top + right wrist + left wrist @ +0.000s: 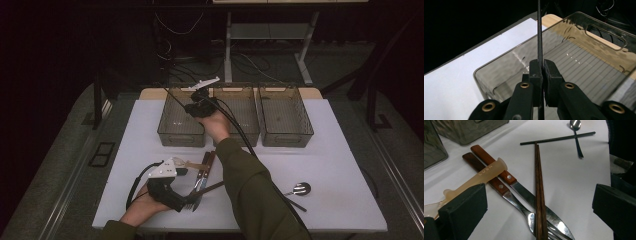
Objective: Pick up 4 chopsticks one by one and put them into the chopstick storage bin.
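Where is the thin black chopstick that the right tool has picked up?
In the right gripper view the black chopstick stands clamped upright in the right tool, above the near corner of the left-hand grey bin.

The right hand-held gripper (pixel 542 75) clamps a thin black chopstick (pixel 539 32) between closed jaws, the stick rising upright above an empty smoky clear bin (pixel 499 72) that sits at the white counter's (pixel 454 82) far edge, near its corner.
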Demonstrator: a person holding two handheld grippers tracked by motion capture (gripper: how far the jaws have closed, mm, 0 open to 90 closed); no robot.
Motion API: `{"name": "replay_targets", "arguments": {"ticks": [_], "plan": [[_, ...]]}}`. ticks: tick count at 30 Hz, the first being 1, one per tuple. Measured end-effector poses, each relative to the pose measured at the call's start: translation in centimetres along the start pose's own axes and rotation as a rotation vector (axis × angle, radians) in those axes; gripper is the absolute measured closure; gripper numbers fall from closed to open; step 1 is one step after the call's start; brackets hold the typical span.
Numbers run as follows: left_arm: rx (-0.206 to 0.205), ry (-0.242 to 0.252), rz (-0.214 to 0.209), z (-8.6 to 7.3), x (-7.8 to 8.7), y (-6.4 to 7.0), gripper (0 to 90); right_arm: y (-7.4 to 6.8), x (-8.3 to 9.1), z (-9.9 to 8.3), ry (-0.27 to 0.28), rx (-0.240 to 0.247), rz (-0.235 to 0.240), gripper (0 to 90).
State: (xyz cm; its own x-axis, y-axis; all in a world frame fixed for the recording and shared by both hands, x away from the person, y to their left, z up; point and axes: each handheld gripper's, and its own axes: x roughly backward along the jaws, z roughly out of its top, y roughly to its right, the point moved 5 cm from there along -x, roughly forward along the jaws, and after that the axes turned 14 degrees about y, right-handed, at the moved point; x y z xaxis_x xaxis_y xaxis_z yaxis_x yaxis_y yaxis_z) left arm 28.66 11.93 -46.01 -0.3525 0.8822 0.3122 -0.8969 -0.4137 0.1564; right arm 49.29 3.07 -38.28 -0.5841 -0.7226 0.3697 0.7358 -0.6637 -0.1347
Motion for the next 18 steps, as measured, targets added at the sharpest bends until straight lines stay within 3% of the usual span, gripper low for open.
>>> {"name": "replay_targets", "arguments": {"ticks": [11, 18], "plan": [[0.007, -0.001, -0.003, 0.1, 0.0, 0.2, 0.0, -0.3, -2.3, -1.0, -0.020, -0.014, -0.005, 85.8], [0.006, -0.001, -0.006, 0.1, 0.0, 0.2, 0.0, 0.0, -3.1, -2.3, -0.066, -0.025, -0.024, 85.8]]}}
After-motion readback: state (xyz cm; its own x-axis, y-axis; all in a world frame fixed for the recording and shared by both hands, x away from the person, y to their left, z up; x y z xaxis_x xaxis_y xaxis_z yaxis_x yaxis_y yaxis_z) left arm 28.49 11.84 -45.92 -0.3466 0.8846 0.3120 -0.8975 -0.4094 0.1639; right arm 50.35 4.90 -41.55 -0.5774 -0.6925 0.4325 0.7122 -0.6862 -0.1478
